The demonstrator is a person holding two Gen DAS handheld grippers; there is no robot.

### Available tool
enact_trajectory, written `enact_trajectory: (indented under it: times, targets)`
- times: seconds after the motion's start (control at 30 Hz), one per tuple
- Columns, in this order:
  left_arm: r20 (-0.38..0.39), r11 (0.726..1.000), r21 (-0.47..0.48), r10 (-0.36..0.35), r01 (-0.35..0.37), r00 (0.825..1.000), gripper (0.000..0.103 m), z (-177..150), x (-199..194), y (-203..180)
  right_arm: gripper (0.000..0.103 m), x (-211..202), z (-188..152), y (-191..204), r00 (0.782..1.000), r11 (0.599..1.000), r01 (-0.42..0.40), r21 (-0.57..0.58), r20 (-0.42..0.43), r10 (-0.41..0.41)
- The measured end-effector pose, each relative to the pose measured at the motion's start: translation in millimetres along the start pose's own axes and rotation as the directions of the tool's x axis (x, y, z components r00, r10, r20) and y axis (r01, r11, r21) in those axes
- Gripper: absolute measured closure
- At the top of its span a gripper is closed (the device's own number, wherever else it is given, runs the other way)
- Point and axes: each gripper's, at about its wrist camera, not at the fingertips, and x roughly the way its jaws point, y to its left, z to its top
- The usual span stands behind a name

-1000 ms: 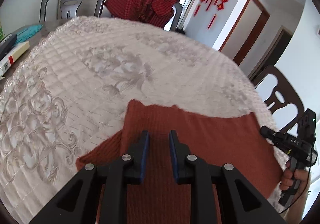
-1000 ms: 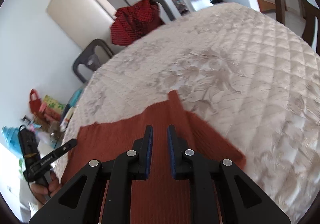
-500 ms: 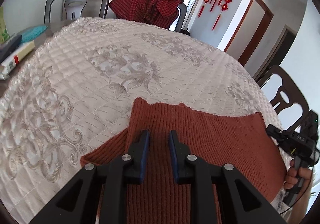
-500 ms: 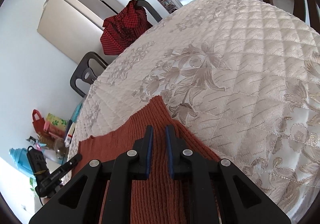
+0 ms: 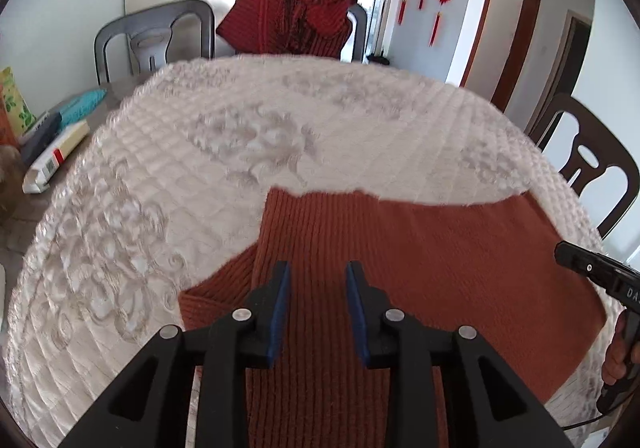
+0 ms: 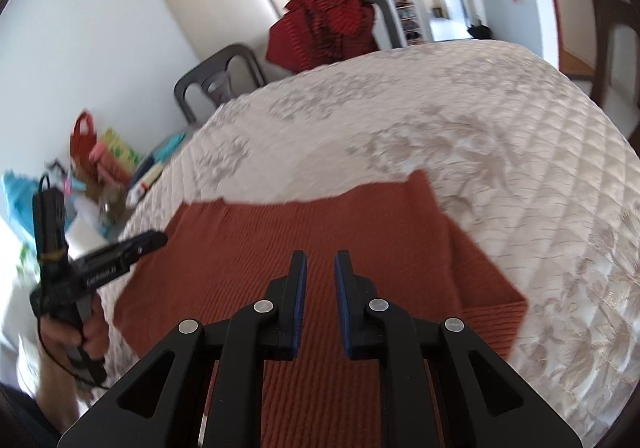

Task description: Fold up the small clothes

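Note:
A rust-red ribbed knit garment [image 5: 420, 260] lies flat on the quilted cream tablecloth [image 5: 200, 168], with a sleeve sticking out at its left. My left gripper [image 5: 316, 276] hovers above its near left part, jaws open and empty. In the right wrist view the same garment [image 6: 320, 232] lies under my right gripper [image 6: 320, 268], which is open a little and holds nothing. The right gripper's body shows at the left view's right edge [image 5: 600, 280]; the left gripper shows at the right view's left [image 6: 100, 260].
A red checked garment [image 5: 288, 24] hangs over a far chair. A grey chair [image 5: 152, 40] stands at the back left, a dark chair [image 5: 584, 160] at the right. Books and boxes [image 5: 52, 144] lie off the table's left.
Both grippers have pulled back and swung over the garment. The left jaws have opened wider; the right jaws have opened slightly. The garment lies as before.

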Motion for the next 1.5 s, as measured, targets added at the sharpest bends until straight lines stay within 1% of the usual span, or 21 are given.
enact_trajectory:
  times: [0.03, 0.1, 0.23, 0.33, 0.43, 0.53, 0.63, 0.8, 0.9, 1.0, 1.03, 1.1, 1.17, 1.23, 1.37, 1.5]
  targets:
    - [-0.009, 1.0, -0.004, 0.004, -0.004, 1.0, 0.072, -2.2, 2.6, 1.5, 0.089, 6.2, -2.1, -0.5, 1.0, 1.0, 0.013, 0.0, -0.025, -0.013]
    - [-0.001, 1.0, -0.003, 0.002, -0.002, 1.0, 0.072, -4.5, 0.0, 1.7, 0.089, 10.9, -5.6, -1.5, 0.999, 1.0, 0.025, 0.0, -0.048, -0.025]
    - [0.018, 1.0, 0.001, 0.008, -0.008, 1.0, 0.072, -5.2, -10.2, 1.6, 0.089, 2.3, -6.4, 6.1, 1.0, 1.0, 0.017, -0.025, -0.02, -0.017]
    - [0.027, 1.0, 0.003, 0.01, -0.01, 1.0, 0.072, -7.7, -16.4, 1.6, 0.089, 0.3, -7.1, 23.1, 1.0, 0.996, 0.002, -0.085, -0.01, -0.003]
    - [0.03, 1.0, 0.002, 0.005, -0.005, 1.0, 0.072, -11.5, -22.1, 1.0, 0.089, 5.3, -11.3, 43.6, 0.999, 0.988, -0.031, -0.151, -0.029, 0.027]
    - [0.03, 1.0, 0.013, 0.014, -0.015, 0.999, 0.072, -17.1, -23.8, 0.3, 0.089, 14.4, -19.0, 58.0, 0.998, 0.98, -0.046, -0.192, -0.057, 0.036]
    - [0.015, 1.0, 0.011, 0.02, -0.02, 1.0, 0.072, -23.3, -17.7, 1.8, 0.089, 24.3, -22.9, 63.4, 0.996, 0.978, -0.057, -0.201, -0.077, 0.043]
    - [0.025, 0.999, 0.026, 0.03, -0.031, 0.999, 0.072, -24.3, -16.5, -2.6, 0.089, 31.3, -13.0, 64.3, 0.998, 0.982, -0.033, -0.187, -0.066, 0.02]
    - [0.025, 0.999, 0.023, 0.025, -0.026, 0.999, 0.072, -24.3, -16.4, -2.1, 0.089, 33.1, -7.2, 68.7, 0.999, 0.981, -0.014, -0.194, -0.049, 0.005]
    - [0.024, 1.0, 0.013, 0.013, -0.014, 1.0, 0.071, -24.5, -16.1, -0.1, 0.089, 46.9, -6.4, 66.2, 0.997, 0.983, -0.004, -0.186, -0.074, -0.01]
    - [0.023, 1.0, 0.011, 0.012, -0.012, 1.0, 0.071, -24.6, -16.1, 0.3, 0.089, 52.4, -6.3, 63.0, 0.996, 0.986, -0.01, -0.166, -0.087, -0.005]
    - [0.023, 1.0, 0.01, 0.009, -0.009, 1.0, 0.071, -24.3, -16.1, 1.1, 0.089, 50.7, -4.3, 61.0, 0.997, 0.989, -0.02, -0.146, -0.079, 0.008]
    - [0.023, 1.0, 0.008, 0.007, -0.007, 1.0, 0.071, -24.4, -16.1, 1.4, 0.089, 48.0, -6.1, 64.2, 0.997, 0.988, -0.011, -0.156, -0.079, -0.002]
    - [0.023, 1.0, 0.006, 0.005, -0.005, 1.0, 0.071, -24.3, -16.3, 1.6, 0.089, 41.7, -9.0, 67.9, 0.997, 0.986, -0.019, -0.167, -0.075, 0.006]
    - [0.023, 1.0, 0.006, 0.005, -0.005, 1.0, 0.071, -24.4, -16.2, 1.3, 0.089, 27.6, -23.1, 78.1, 0.997, 0.98, -0.04, -0.197, -0.079, 0.024]
    - [0.026, 1.0, 0.004, 0.003, -0.003, 1.0, 0.071, -24.2, -16.5, 2.0, 0.089, 20.6, -37.8, 84.1, 0.996, 0.972, -0.038, -0.232, -0.088, 0.018]
